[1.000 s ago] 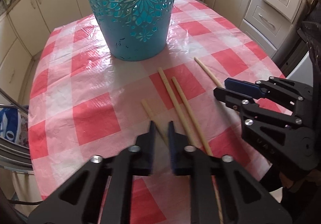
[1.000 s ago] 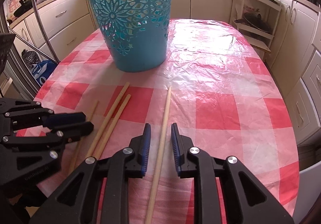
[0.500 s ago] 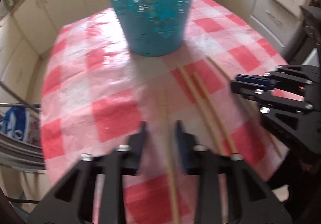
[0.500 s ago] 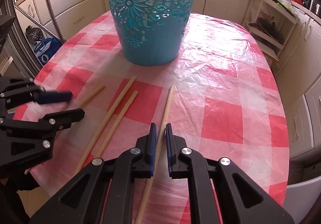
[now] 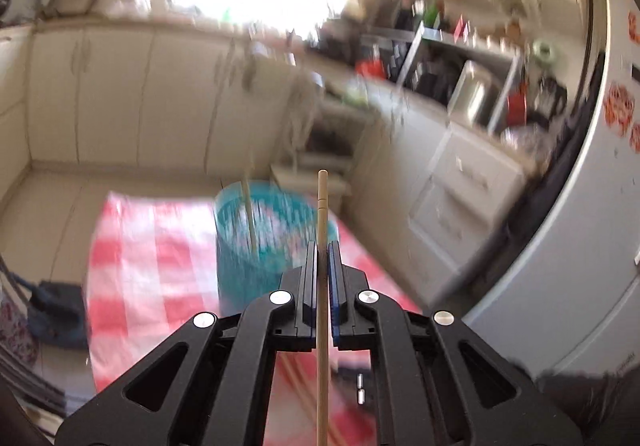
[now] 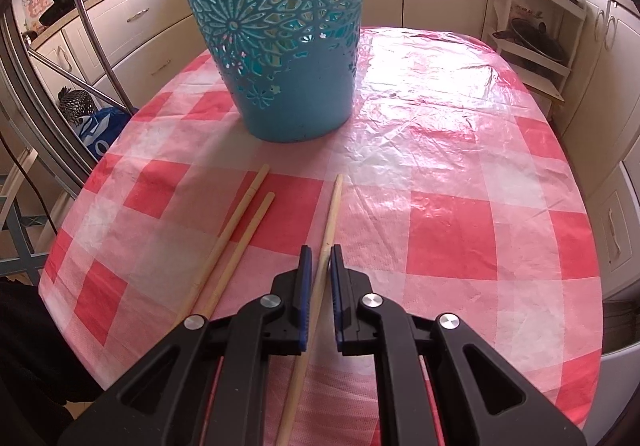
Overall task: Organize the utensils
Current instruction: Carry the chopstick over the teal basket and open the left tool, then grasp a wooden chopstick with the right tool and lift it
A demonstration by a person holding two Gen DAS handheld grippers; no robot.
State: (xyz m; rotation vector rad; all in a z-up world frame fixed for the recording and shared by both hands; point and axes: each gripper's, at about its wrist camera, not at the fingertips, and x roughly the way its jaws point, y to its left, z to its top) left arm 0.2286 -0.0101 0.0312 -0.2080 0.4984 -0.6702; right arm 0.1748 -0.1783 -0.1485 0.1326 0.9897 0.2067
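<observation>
The left tongs (image 5: 320,260) are clamped on one chopstick (image 5: 322,206), which runs straight up between the blue pads toward twelve o'clock, its blunt tip standing clear above them. They are lifted off the surface (image 5: 152,246) and the view is smeared with motion, so I judge the carrying step to be in hand for that stick. The teal basket (image 5: 256,242) sits just beyond at about eleven o'clock, with what looks like another stick (image 5: 249,214) already leaning inside, though blur makes that uncertain. The next move calls for bringing the stick over the rim, tipping it point-down and letting go without knocking the light basket.

The right tongs (image 6: 319,264) are low over the checked cloth with their jaws a little apart. A chopstick on the cloth (image 6: 334,202) runs between the pads toward twelve o'clock. Whether the pads touch it I cannot tell; a sliver of gap shows on the right side. They need to close squarely on it before lifting, since a round stick may roll. A pair of chopsticks (image 6: 240,230) lies at ten o'clock of them, and the basket (image 6: 280,46) stands farther off at eleven.
</observation>
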